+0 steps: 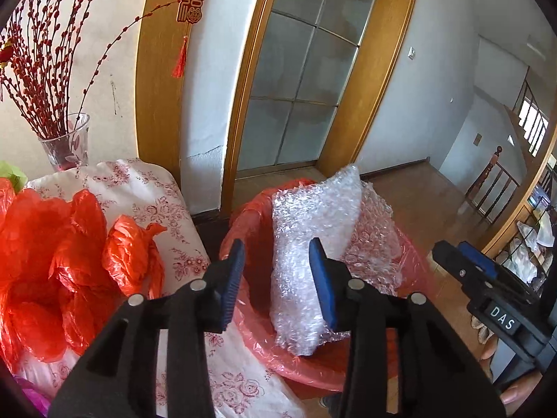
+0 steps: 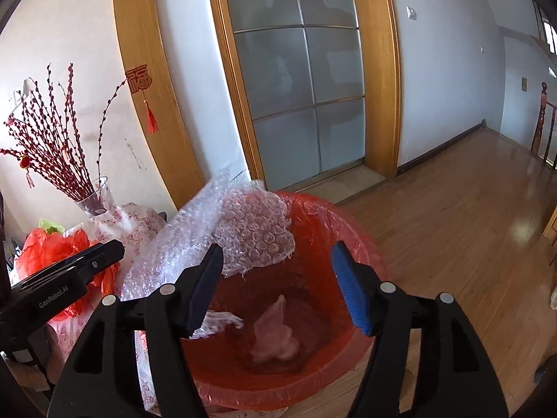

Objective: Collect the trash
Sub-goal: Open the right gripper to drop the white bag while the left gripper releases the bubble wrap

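Note:
A sheet of clear bubble wrap (image 1: 313, 244) stands on end in a bin lined with a red bag (image 1: 250, 216). My left gripper (image 1: 276, 275) is open, its blue pads on either side of the wrap's near edge, not closed on it. In the right wrist view the bubble wrap (image 2: 243, 230) leans over the bin's left rim (image 2: 348, 223). My right gripper (image 2: 276, 284) is open and empty above the bin's mouth. A crumpled pale piece of trash (image 2: 275, 334) lies at the bin's bottom. The right gripper also shows in the left wrist view (image 1: 466, 261).
A table with a floral cloth (image 1: 156, 202) stands left of the bin, carrying crumpled red plastic bags (image 1: 52, 261) and a glass vase of red branches (image 1: 66, 142). A frosted glass door (image 2: 303, 80) is behind. Wooden floor (image 2: 452, 209) extends right.

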### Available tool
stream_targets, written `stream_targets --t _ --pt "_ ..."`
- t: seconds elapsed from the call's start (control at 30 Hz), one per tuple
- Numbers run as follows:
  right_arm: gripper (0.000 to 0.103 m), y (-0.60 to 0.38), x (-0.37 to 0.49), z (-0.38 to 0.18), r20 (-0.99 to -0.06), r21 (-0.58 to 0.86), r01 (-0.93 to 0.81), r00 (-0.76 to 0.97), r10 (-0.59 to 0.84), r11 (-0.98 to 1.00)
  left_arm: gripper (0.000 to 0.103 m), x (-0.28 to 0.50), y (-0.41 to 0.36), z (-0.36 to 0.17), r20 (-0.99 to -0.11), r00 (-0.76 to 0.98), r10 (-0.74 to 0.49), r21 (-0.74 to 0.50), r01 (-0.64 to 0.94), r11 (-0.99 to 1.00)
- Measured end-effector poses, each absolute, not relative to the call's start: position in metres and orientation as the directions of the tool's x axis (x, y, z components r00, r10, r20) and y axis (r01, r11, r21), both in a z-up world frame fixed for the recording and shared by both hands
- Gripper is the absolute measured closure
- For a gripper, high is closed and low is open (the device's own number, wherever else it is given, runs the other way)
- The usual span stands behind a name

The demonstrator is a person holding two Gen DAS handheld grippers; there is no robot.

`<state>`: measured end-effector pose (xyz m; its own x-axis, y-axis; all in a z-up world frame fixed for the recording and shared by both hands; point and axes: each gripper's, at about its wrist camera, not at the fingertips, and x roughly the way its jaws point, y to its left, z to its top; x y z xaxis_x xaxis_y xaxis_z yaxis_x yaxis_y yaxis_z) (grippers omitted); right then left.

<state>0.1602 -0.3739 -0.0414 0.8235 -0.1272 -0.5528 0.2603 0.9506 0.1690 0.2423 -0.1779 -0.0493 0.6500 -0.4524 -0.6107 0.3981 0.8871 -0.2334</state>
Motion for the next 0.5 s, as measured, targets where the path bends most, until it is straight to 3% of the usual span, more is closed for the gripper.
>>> stream_targets --t 0.2,0.33,0.43,0.5 --pt "0.035 -0.372 0.148 -0.038 -0.548 0.133 0.278 0.82 -0.163 0.951 0.064 0.234 -0.164 -0.041 -0.596 0.672 -0.44 -0.228 0.384 0.895" --pt "0.032 -0.364 0.144 -0.034 -0.537 0.109 0.28 0.824 -0.181 0.954 0.056 0.22 -0.149 -0.028 -0.573 0.708 -0.412 -0.206 0.362 0.909" --pt "0.021 -0.355 0.141 -0.032 -0.528 0.094 0.28 0.828 -0.191 0.955 0.052 0.207 -0.131 -0.018 -0.555 0.737 -0.387 -0.189 0.341 0.921" --pt "0.021 -0.346 0.139 -0.03 -0.522 0.087 0.265 0.833 -0.183 0.96 0.05 0.197 -0.116 -0.01 -0.542 0.761 -0.357 -0.165 0.32 0.933"
